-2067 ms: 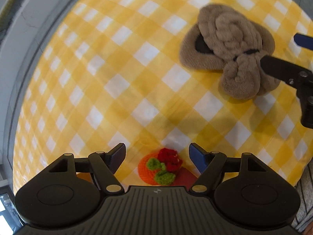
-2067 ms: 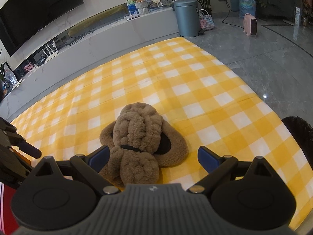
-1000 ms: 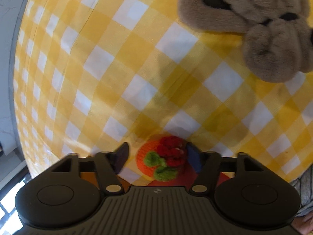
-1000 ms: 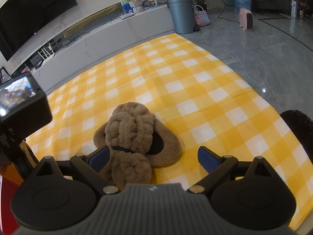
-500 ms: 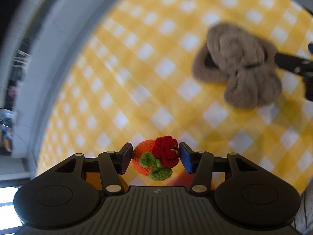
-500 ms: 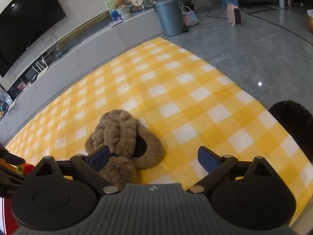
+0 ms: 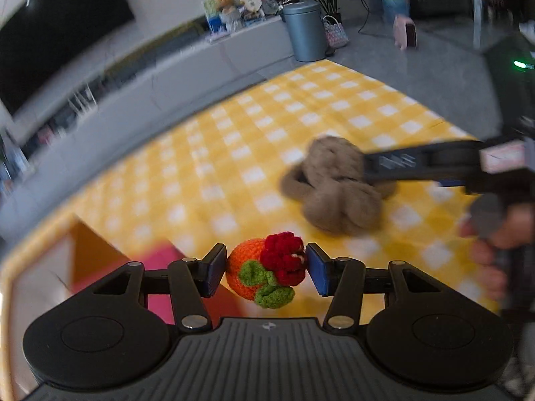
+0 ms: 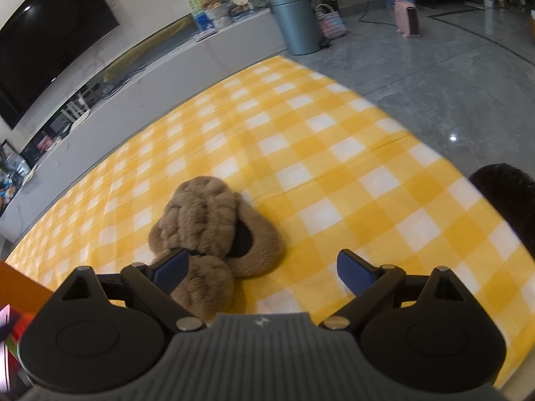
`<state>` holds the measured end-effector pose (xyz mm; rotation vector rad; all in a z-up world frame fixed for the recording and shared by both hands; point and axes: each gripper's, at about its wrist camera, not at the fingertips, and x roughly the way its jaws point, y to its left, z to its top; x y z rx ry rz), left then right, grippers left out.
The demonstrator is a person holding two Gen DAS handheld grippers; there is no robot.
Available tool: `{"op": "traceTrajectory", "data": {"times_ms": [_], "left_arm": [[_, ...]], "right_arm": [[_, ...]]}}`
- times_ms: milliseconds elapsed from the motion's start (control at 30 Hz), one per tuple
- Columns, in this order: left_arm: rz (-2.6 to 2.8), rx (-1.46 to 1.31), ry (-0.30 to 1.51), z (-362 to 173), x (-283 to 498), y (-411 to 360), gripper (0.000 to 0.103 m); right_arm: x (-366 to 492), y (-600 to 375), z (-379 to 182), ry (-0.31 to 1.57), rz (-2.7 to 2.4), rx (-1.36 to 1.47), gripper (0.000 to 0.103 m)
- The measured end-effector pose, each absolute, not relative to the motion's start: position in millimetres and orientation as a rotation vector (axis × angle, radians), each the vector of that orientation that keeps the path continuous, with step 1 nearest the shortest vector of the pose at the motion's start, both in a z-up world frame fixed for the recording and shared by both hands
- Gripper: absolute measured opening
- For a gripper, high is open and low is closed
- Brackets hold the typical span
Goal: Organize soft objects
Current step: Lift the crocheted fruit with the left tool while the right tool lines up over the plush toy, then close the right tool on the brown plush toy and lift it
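A crocheted orange toy [image 7: 244, 262] with a red flower and green leaves sits between the blue pads of my left gripper [image 7: 266, 269], which is shut on it and holds it above the yellow checked blanket [image 7: 234, 153]. A pair of brown fluffy slippers [image 7: 337, 187] lies piled on the blanket further off. In the right wrist view the slippers [image 8: 207, 220] lie just ahead of my right gripper [image 8: 262, 270], which is open; its left finger hangs over the nearer slipper. A person's hand [image 7: 495, 234] holds that gripper.
An orange and pink box [image 7: 90, 250] stands at the lower left of the blanket; its orange edge [image 8: 20, 280] shows in the right wrist view. A grey bin [image 8: 297, 23] and a low TV bench lie beyond the blanket [image 8: 334, 167]. A black object [image 8: 508, 193] sits at the right edge.
My left gripper closed on the crocheted toy, lifted it off the blanket and swung up, rolling, so its view now looks across the room. The right gripper stayed over the slippers.
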<state>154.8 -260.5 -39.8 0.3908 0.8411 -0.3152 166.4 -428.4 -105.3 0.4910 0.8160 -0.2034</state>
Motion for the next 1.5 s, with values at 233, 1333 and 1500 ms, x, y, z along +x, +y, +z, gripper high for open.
{"op": "traceTrajectory", "data": {"times_ms": [233,1333,1500], "left_arm": [[-0.378,0.405,0.826,-68.1,135.9,-269.5,0.058],[-0.401,0.228,1.072,-103.5,149.7,-266.3,0.056],[-0.411,0.228,1.061,-101.5,146.1,-263.6,0.055]], "right_arm": [[177.0,-418.3,-113.7,0.853,-0.198,0.449,0.094],[168.3,-399.5,-94.3,0.883,-0.066,0.233,0.041],[139.0,-431.3,-95.5,0.941,-0.219,0.256,0.078]]}}
